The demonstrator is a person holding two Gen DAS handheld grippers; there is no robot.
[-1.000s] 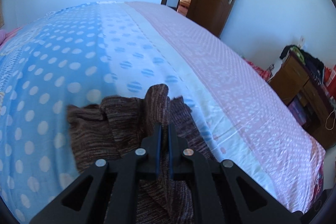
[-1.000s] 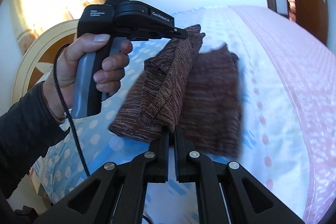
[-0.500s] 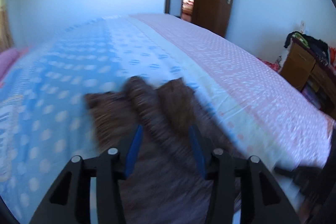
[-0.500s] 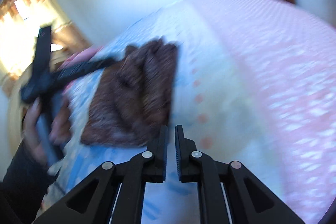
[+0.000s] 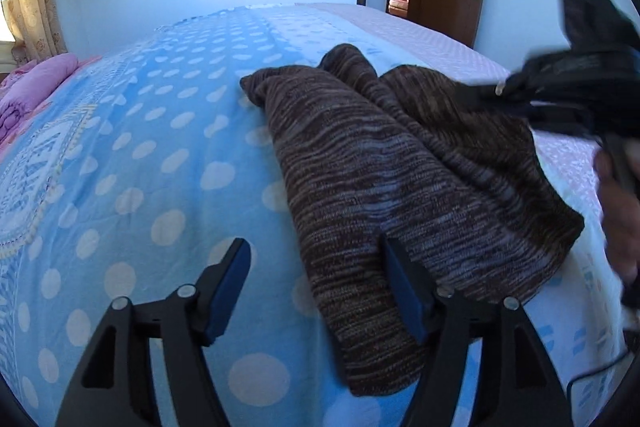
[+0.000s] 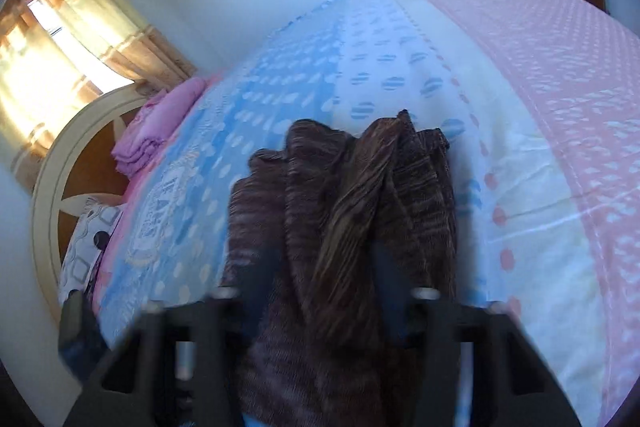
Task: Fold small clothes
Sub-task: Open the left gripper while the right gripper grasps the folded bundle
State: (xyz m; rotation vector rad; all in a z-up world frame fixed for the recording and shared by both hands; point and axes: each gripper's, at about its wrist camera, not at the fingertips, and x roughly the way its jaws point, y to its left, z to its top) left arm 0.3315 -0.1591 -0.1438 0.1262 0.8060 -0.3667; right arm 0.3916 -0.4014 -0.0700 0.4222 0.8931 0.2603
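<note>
**A:** Start at the left claw point(image 5: 316, 287). What is it doing?

**B:** It is released, fingers spread wide and gripping nothing. The right-hand finger point(image 5: 404, 291) sits over the near left edge of the brown knit garment point(image 5: 400, 167); the other finger is over bare blue dotted bedspread point(image 5: 140, 167). So the cloth lies ahead of that claw and off to its right.

**A:** And the right claw point(image 6: 320, 279)?

**B:** Blurred, but its fingers stand well apart with a raised ridge of the knit between them. I read it as released too, with cloth in the gap but not pinched. In the left wrist view the same tool comes in from the right, its tip over the garment's far right part.

**A:** Where does the garment lie, then?

**B:** Flat on the bed, on the seam where the blue dotted panel meets the pale strip before the pink side. It is partly folded: a long fold ridge runs from the near end away toward the far end, where two rounded ends poke out.

**A:** So the long axis runs away from both claws.

**B:** Yes, roughly along each claw's line of sight. The left claw is nearer the near left edge, the right claw nearer the ridge and right half. My judgement: the next fold crosses that axis, so each claw takes its own side, and the loose knit may slump if only one layer is caught.
</note>
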